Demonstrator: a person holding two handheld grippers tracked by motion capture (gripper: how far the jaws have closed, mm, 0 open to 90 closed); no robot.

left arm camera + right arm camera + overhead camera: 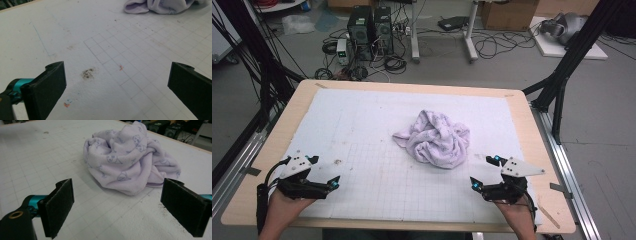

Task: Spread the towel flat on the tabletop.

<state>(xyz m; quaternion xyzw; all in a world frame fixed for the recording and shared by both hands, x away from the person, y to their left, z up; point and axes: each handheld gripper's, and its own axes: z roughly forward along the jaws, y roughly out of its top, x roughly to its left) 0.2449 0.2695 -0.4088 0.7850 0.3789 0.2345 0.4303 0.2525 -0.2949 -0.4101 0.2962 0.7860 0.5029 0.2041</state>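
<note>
A crumpled lilac towel (435, 139) with a small printed pattern lies bunched near the middle of the white gridded mat (362, 130). My left gripper (323, 171) rests low at the mat's front left, jaws wide apart with nothing between them. In the left gripper view the towel (160, 6) sits far off at the top. My right gripper (484, 172) is at the front right, open and empty, a short way from the towel's near right side. In the right gripper view the towel (125, 157) lies just beyond the open jaws.
The mat covers a wooden table (532, 145) with a bare rim. A dark smudge (87, 73) marks the mat in front of the left jaws. Beyond the table are computer towers (371, 30), cables and black frame legs (562, 85).
</note>
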